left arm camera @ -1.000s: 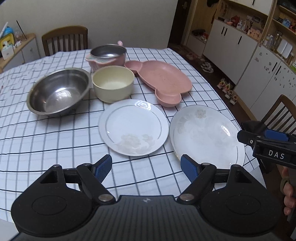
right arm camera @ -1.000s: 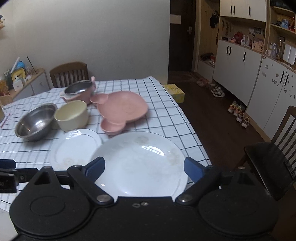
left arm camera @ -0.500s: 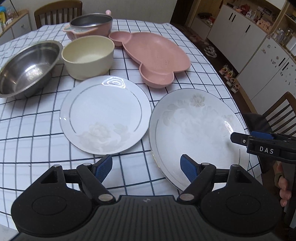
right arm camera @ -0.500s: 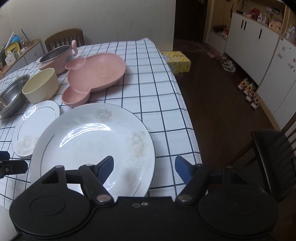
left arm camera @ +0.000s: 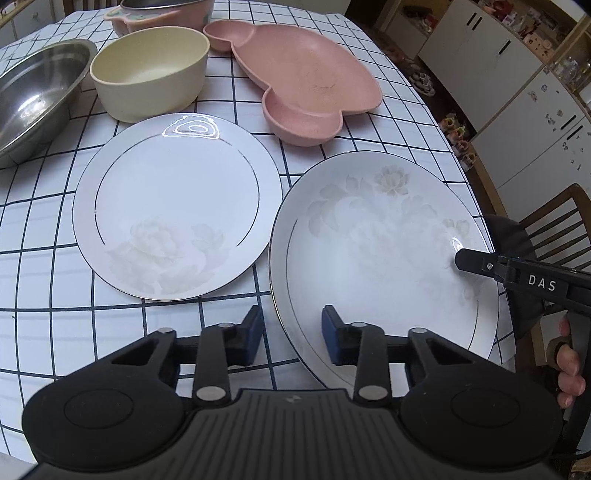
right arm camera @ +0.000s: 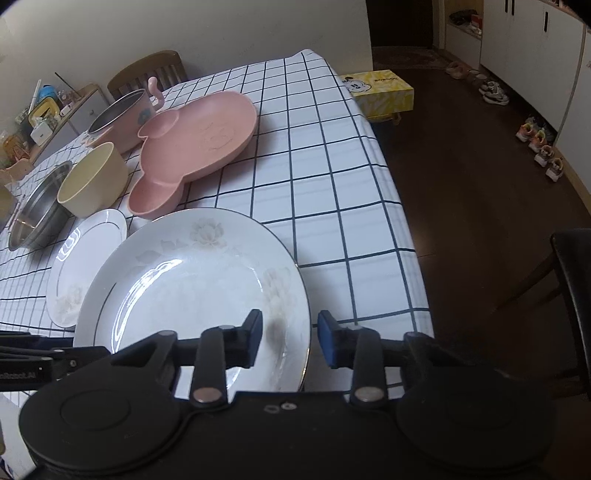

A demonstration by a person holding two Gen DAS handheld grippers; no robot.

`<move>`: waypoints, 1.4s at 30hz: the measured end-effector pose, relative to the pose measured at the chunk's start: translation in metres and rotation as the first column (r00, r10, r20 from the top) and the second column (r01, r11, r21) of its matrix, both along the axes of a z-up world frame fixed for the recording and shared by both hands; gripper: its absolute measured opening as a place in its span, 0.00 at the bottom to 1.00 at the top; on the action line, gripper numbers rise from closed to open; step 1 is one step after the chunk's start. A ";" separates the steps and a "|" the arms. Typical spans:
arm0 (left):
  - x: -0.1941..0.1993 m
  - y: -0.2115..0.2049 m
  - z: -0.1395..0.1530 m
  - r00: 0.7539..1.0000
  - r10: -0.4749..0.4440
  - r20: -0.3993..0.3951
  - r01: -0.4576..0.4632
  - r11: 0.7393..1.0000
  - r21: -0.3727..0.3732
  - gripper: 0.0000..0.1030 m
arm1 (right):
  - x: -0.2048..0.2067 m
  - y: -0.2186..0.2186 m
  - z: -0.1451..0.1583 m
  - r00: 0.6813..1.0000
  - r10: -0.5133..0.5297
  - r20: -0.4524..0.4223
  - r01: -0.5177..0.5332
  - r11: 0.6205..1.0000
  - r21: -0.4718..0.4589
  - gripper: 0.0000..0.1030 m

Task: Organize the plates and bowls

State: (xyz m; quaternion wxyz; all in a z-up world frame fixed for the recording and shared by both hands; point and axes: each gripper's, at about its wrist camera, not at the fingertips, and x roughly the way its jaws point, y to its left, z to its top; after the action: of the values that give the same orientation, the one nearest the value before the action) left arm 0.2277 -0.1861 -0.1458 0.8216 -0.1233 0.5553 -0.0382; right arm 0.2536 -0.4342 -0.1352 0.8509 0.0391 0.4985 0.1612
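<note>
A large white plate [left arm camera: 369, 240] with a faint flower print lies near the table's right edge. My left gripper [left arm camera: 291, 334] straddles its left rim, jaws closing, pads still apart from the rim. My right gripper [right arm camera: 290, 334] straddles its right rim [right arm camera: 306, 325] the same way, also closing. A smaller white plate [left arm camera: 173, 206] lies just left of it. Behind stand a cream bowl [left arm camera: 147, 77], a steel bowl [left arm camera: 33, 96], a pink divided plate [left arm camera: 306, 81] and a pink pot [left arm camera: 162, 11].
The checked tablecloth's edge [right arm camera: 406, 258] drops off just right of the large plate. A dark chair [right arm camera: 572, 277] stands beside it. A yellow box [right arm camera: 380, 92] sits on the floor beyond. A person's hand [left arm camera: 569, 369] holds the right gripper.
Both grippers have come down and forward onto the large plate. Their jaws have narrowed from wide open to a small gap around its left and right rims.
</note>
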 end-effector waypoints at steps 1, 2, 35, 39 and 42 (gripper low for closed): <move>0.001 0.001 -0.001 1.000 0.007 -0.005 -0.007 1.000 -0.005 0.29 | 0.001 -0.001 0.000 1.000 0.001 -0.006 -0.001 1.000 0.005 0.26; 0.001 0.002 -0.001 1.000 0.012 -0.008 -0.012 1.000 -0.010 0.27 | 0.001 -0.001 0.000 1.000 0.001 -0.011 -0.001 1.000 0.009 0.25; -0.092 0.032 0.011 0.999 0.002 -0.053 -0.001 1.000 0.011 0.13 | -0.095 0.018 0.009 0.995 0.079 -0.060 -0.079 0.997 0.011 0.11; -0.103 0.034 0.013 0.998 -0.030 -0.050 0.031 0.999 0.013 0.13 | -0.108 0.021 0.008 0.996 0.063 -0.067 -0.062 0.998 0.012 0.11; -0.108 0.035 0.011 0.997 -0.047 -0.055 0.047 0.999 0.005 0.13 | -0.115 0.021 0.007 0.997 0.051 -0.066 -0.050 0.999 0.012 0.11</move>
State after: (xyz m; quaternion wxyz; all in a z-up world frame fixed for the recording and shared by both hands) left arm 0.1201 -0.1507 -0.1346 0.8054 -0.1087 0.5803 -0.0526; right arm 0.1384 -0.4130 -0.1280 0.8294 0.0363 0.5263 0.1839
